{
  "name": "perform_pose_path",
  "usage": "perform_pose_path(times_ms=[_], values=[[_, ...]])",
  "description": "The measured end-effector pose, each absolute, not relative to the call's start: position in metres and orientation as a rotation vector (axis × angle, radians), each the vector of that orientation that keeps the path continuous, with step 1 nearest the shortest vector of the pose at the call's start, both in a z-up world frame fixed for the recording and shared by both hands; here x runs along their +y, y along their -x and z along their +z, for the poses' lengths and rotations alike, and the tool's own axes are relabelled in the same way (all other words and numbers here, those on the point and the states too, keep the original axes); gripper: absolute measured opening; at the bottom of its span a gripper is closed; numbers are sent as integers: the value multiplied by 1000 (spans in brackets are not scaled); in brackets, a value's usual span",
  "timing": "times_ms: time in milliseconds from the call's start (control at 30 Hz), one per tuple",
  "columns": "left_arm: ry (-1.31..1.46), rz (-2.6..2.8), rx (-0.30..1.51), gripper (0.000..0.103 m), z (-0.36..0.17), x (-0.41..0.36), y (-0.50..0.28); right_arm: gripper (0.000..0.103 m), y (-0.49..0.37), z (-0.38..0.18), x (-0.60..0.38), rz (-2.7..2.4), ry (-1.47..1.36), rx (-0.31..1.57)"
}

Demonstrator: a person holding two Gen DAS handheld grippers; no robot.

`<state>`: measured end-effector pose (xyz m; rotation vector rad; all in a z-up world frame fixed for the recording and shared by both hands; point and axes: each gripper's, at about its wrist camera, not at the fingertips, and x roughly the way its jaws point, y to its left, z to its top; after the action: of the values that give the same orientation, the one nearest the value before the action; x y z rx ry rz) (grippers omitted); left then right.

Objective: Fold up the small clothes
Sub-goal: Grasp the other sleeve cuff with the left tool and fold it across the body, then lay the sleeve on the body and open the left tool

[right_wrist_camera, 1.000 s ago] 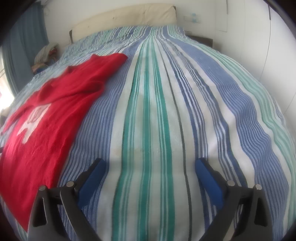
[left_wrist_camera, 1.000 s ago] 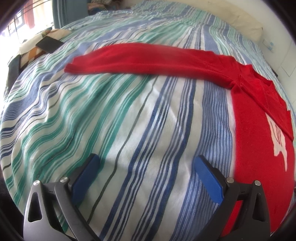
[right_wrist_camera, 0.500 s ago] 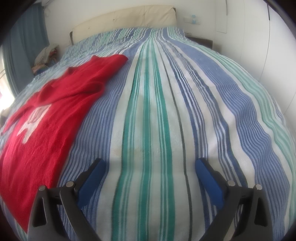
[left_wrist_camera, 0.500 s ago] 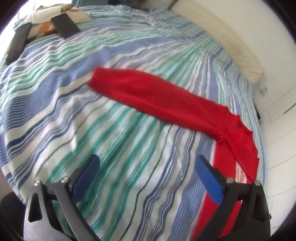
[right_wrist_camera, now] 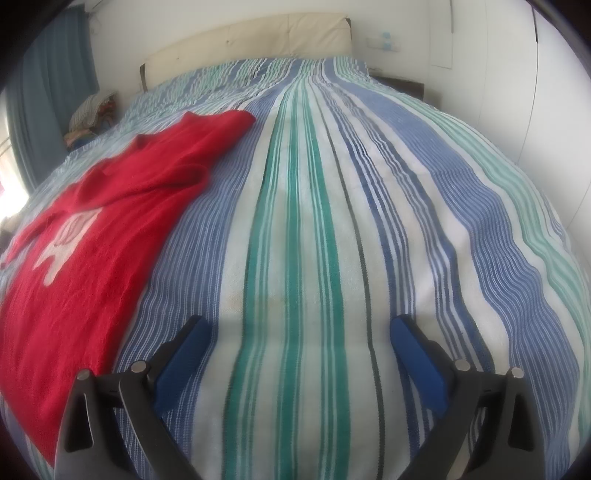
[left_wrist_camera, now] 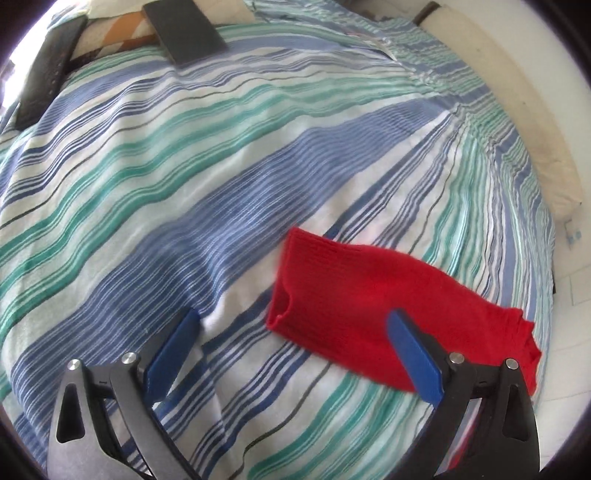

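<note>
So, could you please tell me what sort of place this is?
Most likely a bedroom: a wide bed under a blue, green and white striped cover, a cream padded headboard, and a blue curtain.

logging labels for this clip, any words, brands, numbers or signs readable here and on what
None can be read.
Sweater: a pale motif on the front, a picture, no letters made out.
Dark flat slab at the bed's far edge: no marking shows.
Dark strip beside it: a row of small dots, too small to read.
Wall plate: blue specks, too blurred to read.
</note>
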<state>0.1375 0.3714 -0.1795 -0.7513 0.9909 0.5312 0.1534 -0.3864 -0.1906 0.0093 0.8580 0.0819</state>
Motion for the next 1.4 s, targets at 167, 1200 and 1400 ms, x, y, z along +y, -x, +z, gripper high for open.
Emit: perform_pose_path(times_ms=[167, 1200, 1400], values=[[580, 514, 1055, 3, -168, 349, -161, 98, -154, -191, -385, 77, 0, 861], [161, -251, 938, 85, -41, 45, -272, 100, -153, -192, -391, 100, -27, 841], [214, 29, 1056, 85, -131, 144, -204, 100, -152, -192, -390, 98, -24, 840]])
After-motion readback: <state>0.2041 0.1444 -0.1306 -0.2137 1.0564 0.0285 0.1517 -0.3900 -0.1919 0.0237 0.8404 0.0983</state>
